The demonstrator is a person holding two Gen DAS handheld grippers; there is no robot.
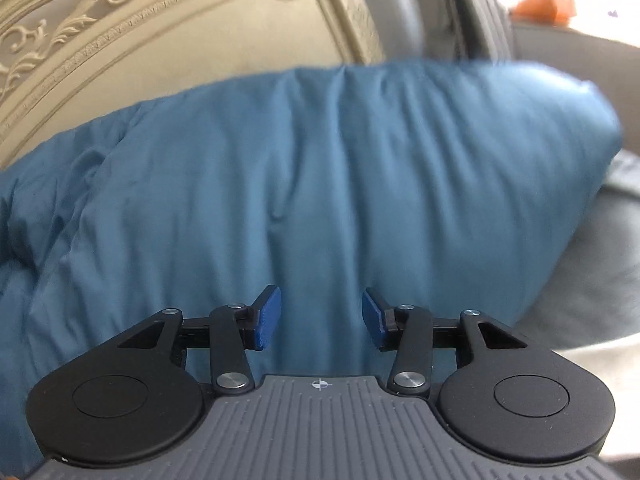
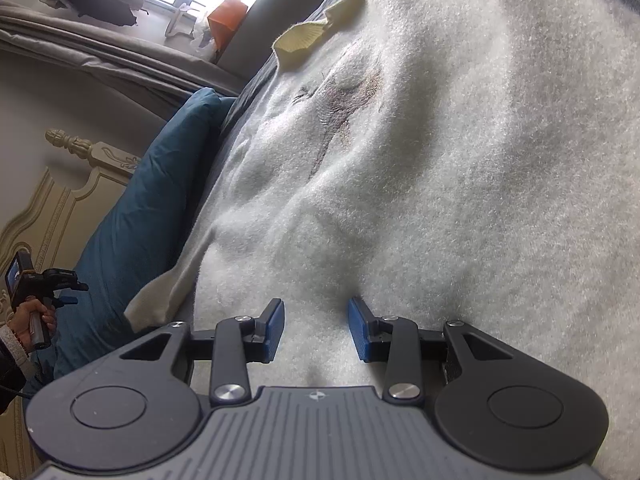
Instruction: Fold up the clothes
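While the blue pillow [image 1: 320, 168] fills most of the left wrist view, leaning against the carved cream headboard [image 1: 120, 40], the left gripper [image 1: 321, 318] hangs in front of it with its jaws spread and only air between the blue pads [image 1: 269, 317]; they touch nothing. No earlier picture shows how they got there. Right of the pillow lies a strip of grey bed sheet [image 1: 580, 280], and beyond its far end a blurred orange object [image 1: 546, 6] sits in bright light.

In the right wrist view, far left of the pillow [image 2: 148, 220], a hand [image 2: 30, 320] holds the other gripper's handle, its small screen lit. Above the pillow stand the headboard post [image 2: 80, 146] and a grey padded wall [image 2: 80, 40], with the orange object [image 2: 228, 16] near a bright window. Right of the pillow, a fuzzy white sweater [image 2: 440, 180] lies spread over the bed, its ribbed cream collar [image 2: 316, 36] at the far end, a dark embroidered mark [image 2: 344, 100] just below it, and a cream cuff [image 2: 156, 304] near the pillow's lower end. The right gripper [image 2: 316, 330] has its jaws partly spread with a raised fold of the sweater's fleece between the pads [image 2: 362, 330]; whether they actually pinch it I cannot tell.
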